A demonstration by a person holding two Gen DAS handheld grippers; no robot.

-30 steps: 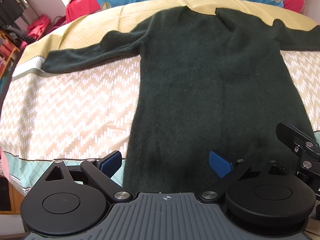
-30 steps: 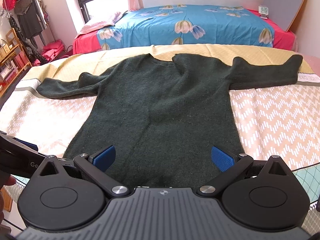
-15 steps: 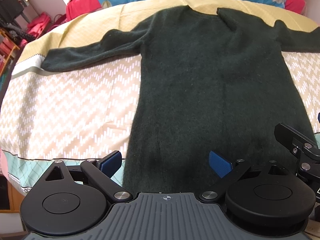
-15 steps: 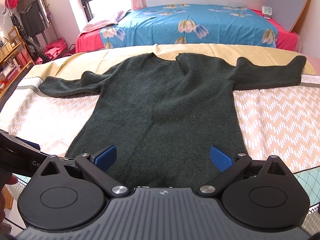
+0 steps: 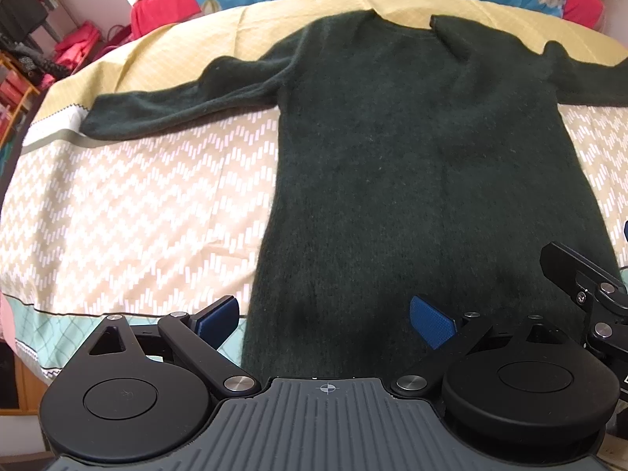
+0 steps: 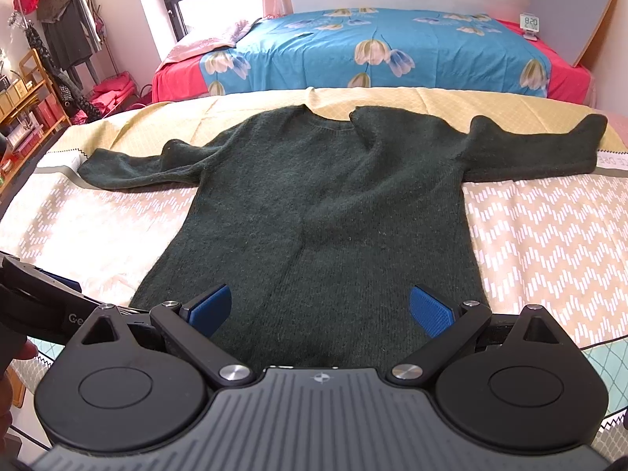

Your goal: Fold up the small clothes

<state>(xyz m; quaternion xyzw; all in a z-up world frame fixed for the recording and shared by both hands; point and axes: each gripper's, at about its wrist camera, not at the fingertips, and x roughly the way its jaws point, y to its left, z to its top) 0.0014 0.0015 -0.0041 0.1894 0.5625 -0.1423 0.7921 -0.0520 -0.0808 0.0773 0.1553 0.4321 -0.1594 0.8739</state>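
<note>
A dark green knit sweater (image 5: 412, 165) lies flat on the patterned bedspread, neck away from me, both sleeves spread out to the sides; it also shows in the right wrist view (image 6: 325, 212). My left gripper (image 5: 325, 318) is open and empty above the sweater's hem, towards its left side. My right gripper (image 6: 320, 310) is open and empty above the hem, towards its right side. Part of the right gripper shows at the right edge of the left wrist view (image 5: 588, 290).
The bedspread (image 6: 549, 235) has a zigzag pattern and a yellow band at the far side. Beyond it stands a bed with a blue floral cover (image 6: 373, 47). A clothes rack and shelves (image 6: 47, 59) stand at the left. A small clock (image 6: 530, 23) sits at the far right.
Both grippers have drawn back and risen slightly, so more of the sweater and its neckline shows. The jaws have stayed open. The sweater has not moved.
</note>
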